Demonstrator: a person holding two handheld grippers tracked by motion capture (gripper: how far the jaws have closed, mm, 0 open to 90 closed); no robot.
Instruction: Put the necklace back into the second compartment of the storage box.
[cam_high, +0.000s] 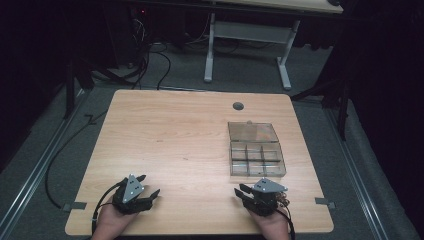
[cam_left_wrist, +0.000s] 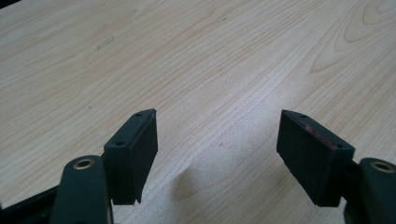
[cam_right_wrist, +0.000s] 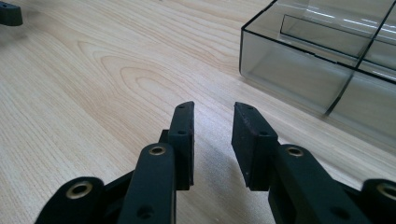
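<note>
Two grippers parked low, clear box off to the right

Two tools resting near the front edge of the wooden table (cam_high: 175, 135), each in a hand. Left gripper (cam_high: 149, 186) at about 7 o'clock on the tabletop, jaws spread wide with nothing but bare wood grain between them, as seen along its own view (cam_left_wrist: 217, 140). Right gripper (cam_high: 242, 191) at about 5 o'clock, jaws parted only narrowly, gripping nothing, seen close in its own view (cam_right_wrist: 212, 135).

Clear compartment box (cam_high: 256, 148) lying at 3 o'clock on the table, just beyond the right gripper and apart from it; lid swung open toward 12 o'clock, dividers visible from above. No brand, label or readable writing on box, tools or table.

From the high view: grey round cable port (cam_high: 238, 106) near the far edge, white-legged desk frame (cam_high: 247, 47) beyond, cables on the floor. From the right gripper view: smoky box wall (cam_right_wrist: 299, 70) at 1 o'clock, plus a dark tip of the other tool (cam_right_wrist: 9, 14) at 10 o'clock. From the left gripper view: wood and its jaws' shadow
</note>
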